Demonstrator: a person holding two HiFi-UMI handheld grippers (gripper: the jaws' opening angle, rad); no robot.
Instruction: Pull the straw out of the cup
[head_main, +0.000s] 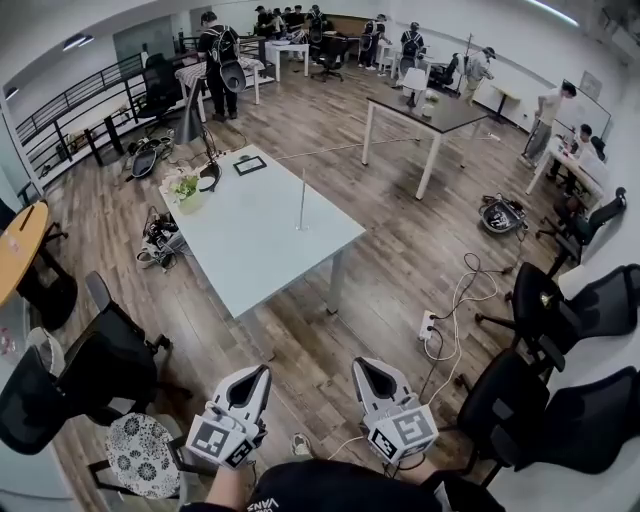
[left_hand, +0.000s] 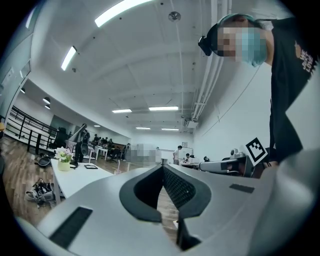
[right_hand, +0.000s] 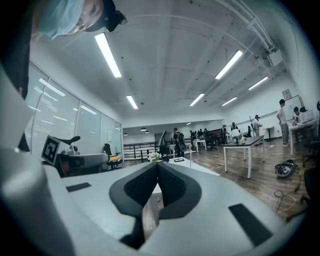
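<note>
A thin white straw (head_main: 302, 200) stands upright in a small cup (head_main: 300, 226) near the right edge of the white table (head_main: 255, 250), far ahead of me. Both grippers are held low and close to my body, well short of the table. My left gripper (head_main: 263, 372) is shut with nothing between its fingers, and its own view shows the jaws meeting at the tip (left_hand: 162, 167), with the cup (left_hand: 118, 172) small in the distance. My right gripper (head_main: 361, 366) is shut and empty too (right_hand: 158, 164), and the straw (right_hand: 190, 152) shows far off on the table (right_hand: 200, 171).
A potted plant (head_main: 186, 190), a black tablet (head_main: 249, 165) and a dark object (head_main: 210, 177) sit at the table's far end. Black office chairs (head_main: 110, 350) (head_main: 560, 400) flank me. A power strip with cables (head_main: 428, 325) lies on the wooden floor. People stand at the far tables.
</note>
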